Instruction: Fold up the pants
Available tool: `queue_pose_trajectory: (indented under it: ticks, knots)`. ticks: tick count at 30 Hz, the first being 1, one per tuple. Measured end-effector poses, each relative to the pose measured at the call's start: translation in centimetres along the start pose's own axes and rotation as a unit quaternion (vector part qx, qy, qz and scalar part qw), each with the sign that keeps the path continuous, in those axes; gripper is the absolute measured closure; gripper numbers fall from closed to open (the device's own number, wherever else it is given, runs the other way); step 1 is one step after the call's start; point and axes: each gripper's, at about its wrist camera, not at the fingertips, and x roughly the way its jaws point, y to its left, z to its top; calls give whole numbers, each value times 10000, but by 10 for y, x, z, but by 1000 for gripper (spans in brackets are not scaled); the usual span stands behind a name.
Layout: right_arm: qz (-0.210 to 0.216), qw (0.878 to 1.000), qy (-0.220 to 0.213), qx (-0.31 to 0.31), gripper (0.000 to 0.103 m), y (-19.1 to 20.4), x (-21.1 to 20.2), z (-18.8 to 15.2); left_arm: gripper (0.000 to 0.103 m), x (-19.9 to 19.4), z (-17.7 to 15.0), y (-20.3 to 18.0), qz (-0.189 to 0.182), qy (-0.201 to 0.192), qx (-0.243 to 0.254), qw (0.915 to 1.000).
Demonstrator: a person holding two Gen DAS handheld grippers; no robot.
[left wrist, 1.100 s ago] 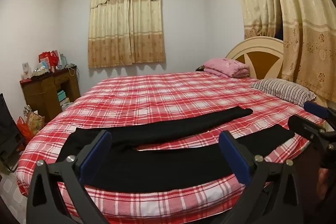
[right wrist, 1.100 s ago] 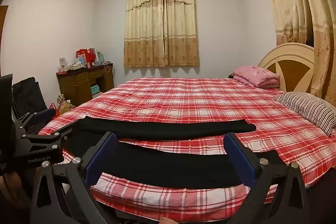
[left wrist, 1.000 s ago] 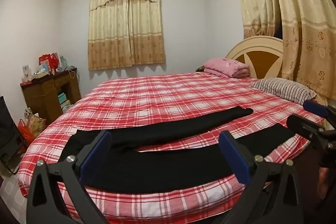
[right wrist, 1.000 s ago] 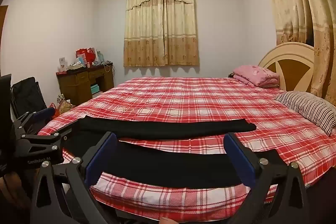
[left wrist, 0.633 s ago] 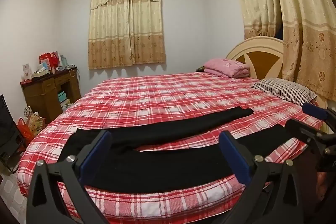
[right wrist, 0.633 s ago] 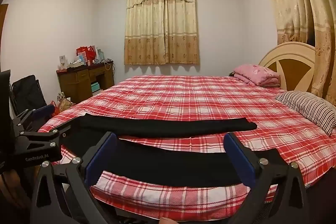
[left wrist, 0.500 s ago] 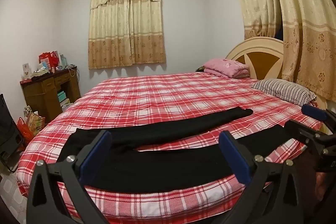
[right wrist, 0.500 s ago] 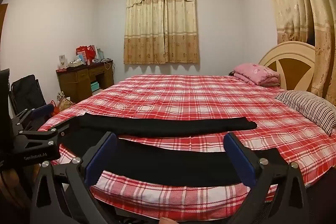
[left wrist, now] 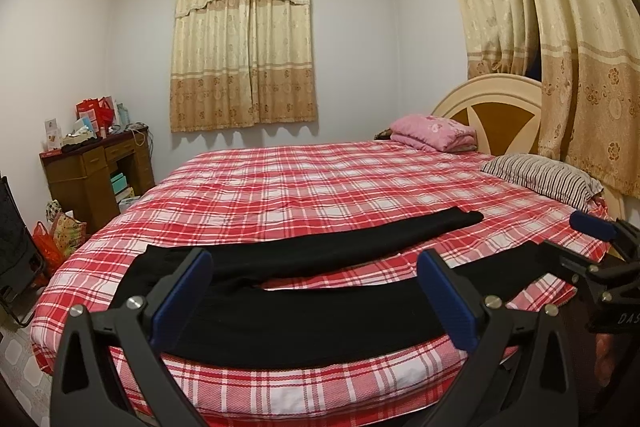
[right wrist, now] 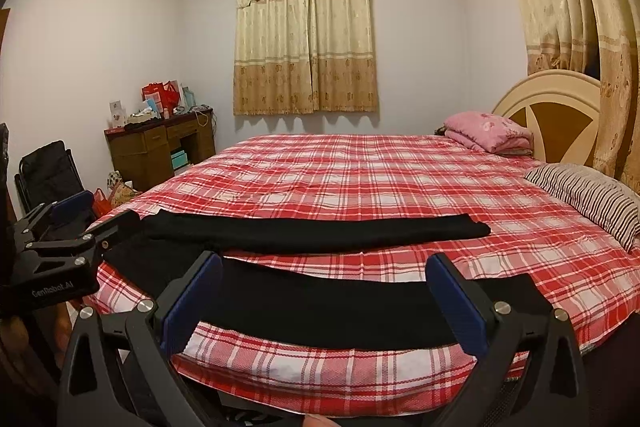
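Observation:
Black pants [left wrist: 320, 311] lie flat on the near side of the bed [left wrist: 320, 183], waist at the left, both legs spread apart and running to the right. They also show in the right wrist view [right wrist: 320, 303]. My left gripper [left wrist: 316, 295] is open and empty, held above the bed's near edge in front of the pants' waist end. My right gripper [right wrist: 324, 299] is open and empty, in front of the near leg. Each gripper shows at the edge of the other's view: the right one [left wrist: 596, 247] and the left one [right wrist: 68, 227].
The bed has a red plaid cover, a striped pillow [left wrist: 540, 177], a folded pink blanket [left wrist: 432, 131] and a headboard [left wrist: 492, 115] at the right. A wooden desk [left wrist: 96, 171] with clutter, bags [left wrist: 52, 239] and a black folding chair [right wrist: 48, 175] stand at the left. Curtains [left wrist: 580, 47] hang at the right.
Both grippers have risen slightly and shifted a little; the pants have not moved and both grippers stay open.

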Motion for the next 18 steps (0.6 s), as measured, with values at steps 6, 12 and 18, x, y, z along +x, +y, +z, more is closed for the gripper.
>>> queue_pose_trajectory:
  ticks: [6, 12, 18]
  knots:
    - [-14, 10000, 11, 9, 1, -1, 1, -1, 0, 0, 0, 1, -5, -5, 18, 10000]
    - [-17, 10000, 35, -3, 1, 1, 1, -1, 0, 0, 0, 2, -3, -1, 10, 10000]
    - [-25, 10000, 34, 4, 1, 0, 1, -1, 0, 0, 0, 2, -11, 1, 6, 10000]
